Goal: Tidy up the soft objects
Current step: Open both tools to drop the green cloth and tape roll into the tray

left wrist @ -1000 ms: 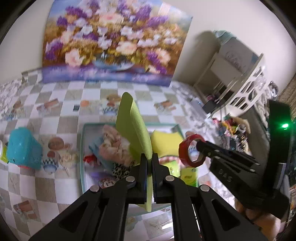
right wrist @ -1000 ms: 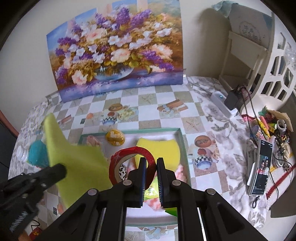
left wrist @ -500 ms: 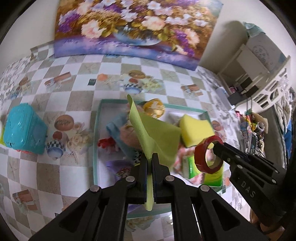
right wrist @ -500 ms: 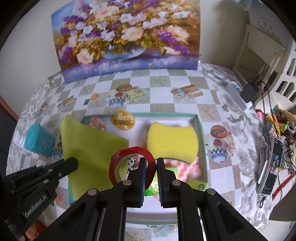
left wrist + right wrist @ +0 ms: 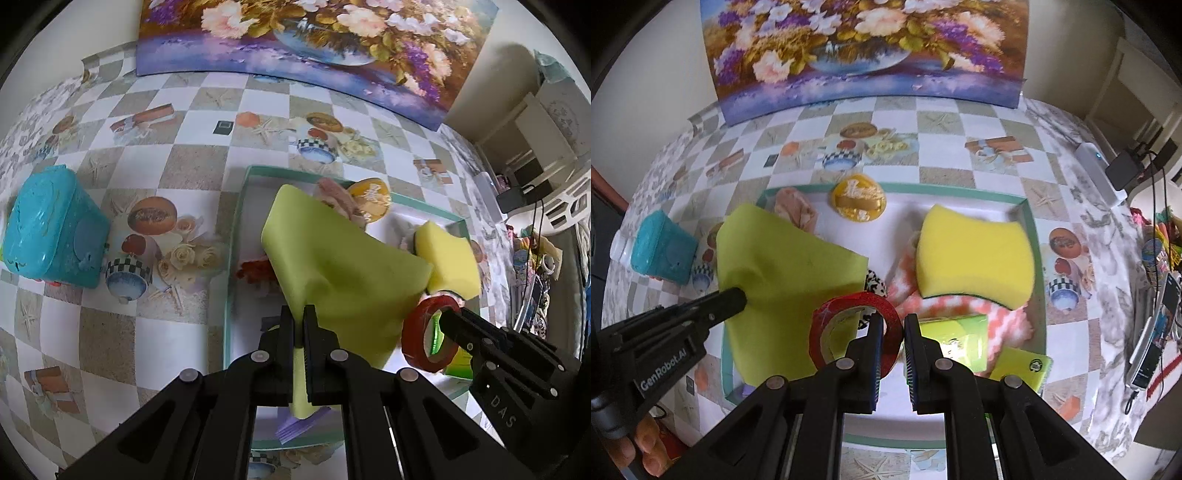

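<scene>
Holding a thin lime-green cloth (image 5: 343, 269) by one edge, the left gripper (image 5: 299, 325) has its jaws pressed together on it, and the sheet fans out over the near-left part of the tray (image 5: 1032, 236). Right gripper (image 5: 891, 334) is clamped on the rim of a red tape roll (image 5: 849, 306), one finger inside the ring and one outside; the roll hangs over the tray's near middle, just beside the cloth's edge. Both grippers point steeply down at the tray.

The tray is a shallow teal-rimmed box on the bench (image 5: 960, 155), which has a checkered printed cover. Inside the tray: a yellow sponge (image 5: 975, 254) at the far right, lying on a pink-and-white checked cloth (image 5: 960, 306); a gold round tin (image 5: 857, 203) against the far rim; a pinkish fabric bundle (image 5: 796, 206) in the far-left corner, partly under the green cloth; a black-and-white patterned piece (image 5: 875, 284) peeking out at the middle; a green packet (image 5: 955, 339) near the right gripper's fingers. A second green packet (image 5: 1023, 363) lies over the tray's near-right rim.

Left of the tray, well apart, sits a teal plastic box (image 5: 51, 225). A flower painting (image 5: 864, 48) leans on the wall beyond the tray. A person's fingers (image 5: 639, 450) grip the left gripper's handle.
</scene>
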`<state>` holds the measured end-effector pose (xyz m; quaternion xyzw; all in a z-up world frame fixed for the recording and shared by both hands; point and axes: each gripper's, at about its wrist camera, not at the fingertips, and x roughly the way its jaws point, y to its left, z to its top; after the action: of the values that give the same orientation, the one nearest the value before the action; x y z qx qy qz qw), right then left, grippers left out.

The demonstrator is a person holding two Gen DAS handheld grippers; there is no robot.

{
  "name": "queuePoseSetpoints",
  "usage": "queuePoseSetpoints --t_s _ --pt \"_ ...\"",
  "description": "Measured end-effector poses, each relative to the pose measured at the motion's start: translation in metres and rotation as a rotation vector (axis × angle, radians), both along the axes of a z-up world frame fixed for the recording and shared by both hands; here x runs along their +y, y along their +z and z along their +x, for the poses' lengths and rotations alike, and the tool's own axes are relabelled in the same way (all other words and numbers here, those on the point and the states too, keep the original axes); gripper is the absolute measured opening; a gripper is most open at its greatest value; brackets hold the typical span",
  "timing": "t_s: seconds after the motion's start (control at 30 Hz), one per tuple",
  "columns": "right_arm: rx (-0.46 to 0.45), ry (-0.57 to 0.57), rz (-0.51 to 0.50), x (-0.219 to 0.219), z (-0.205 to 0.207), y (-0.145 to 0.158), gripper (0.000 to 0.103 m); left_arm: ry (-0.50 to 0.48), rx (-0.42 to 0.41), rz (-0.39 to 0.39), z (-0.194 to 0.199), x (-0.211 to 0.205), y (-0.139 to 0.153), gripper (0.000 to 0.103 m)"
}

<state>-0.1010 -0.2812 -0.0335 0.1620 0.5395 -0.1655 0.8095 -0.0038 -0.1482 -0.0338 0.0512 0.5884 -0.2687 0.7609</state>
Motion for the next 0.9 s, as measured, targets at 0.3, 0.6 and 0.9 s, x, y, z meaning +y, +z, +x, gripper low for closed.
queuePoseSetpoints --t_s 0.3,0.6,0.9 --pt "0.045 0.036 0.011 0.009 0.009 -0.014 0.013 0.012 0.021 0.034 0.005 0.000 -0.012 0.004" --pt "0.060 0.044 0.000 0.012 0.011 -0.015 0.015 0.008 0.028 0.043 0.004 0.000 -0.010 0.005" --pt "0.034 0.050 -0.059 0.017 0.009 0.003 0.024 0.008 -0.011 0.024 0.000 0.004 0.014 0.033"
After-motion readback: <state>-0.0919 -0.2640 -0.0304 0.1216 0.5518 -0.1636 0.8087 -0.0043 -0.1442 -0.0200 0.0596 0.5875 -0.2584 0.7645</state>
